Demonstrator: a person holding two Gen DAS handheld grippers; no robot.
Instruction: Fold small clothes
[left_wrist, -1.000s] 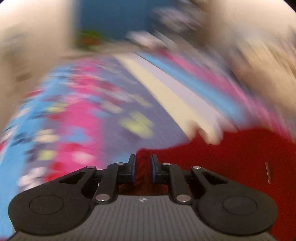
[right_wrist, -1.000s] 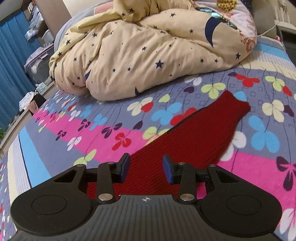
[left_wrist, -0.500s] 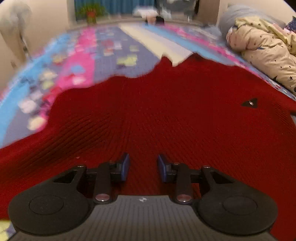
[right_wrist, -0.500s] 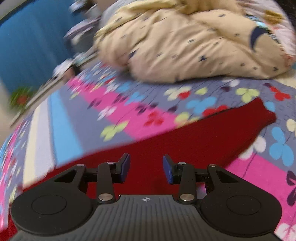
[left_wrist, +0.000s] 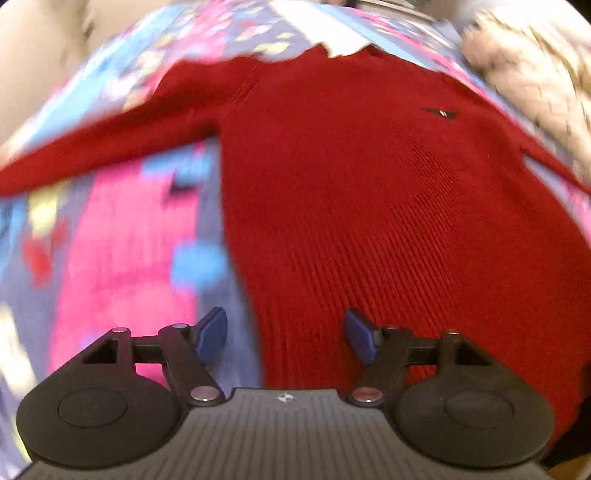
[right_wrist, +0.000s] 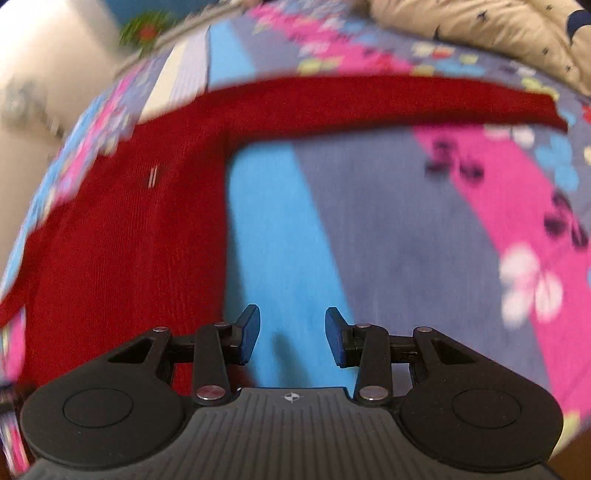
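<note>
- The left gripper (left_wrist: 284, 334) is opening, having just let go of the red sweater (left_wrist: 369, 192); nothing is pinched.
- The sweater is now lying spread flat on the floral bedspread (right_wrist: 388, 221).
- The right gripper (right_wrist: 291, 338) is hanging half-spread, empty, beside the sweater's edge; folding can begin.

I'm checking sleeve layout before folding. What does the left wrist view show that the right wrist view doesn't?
Only the left wrist view: the sweater's chest logo and collar, under the left tongs, which are opening and empty. Only the right: a sleeve stretched out to its cuff; the right tongs over bare bedsheet. Both: the red sweater, the star-print duvet.
</note>
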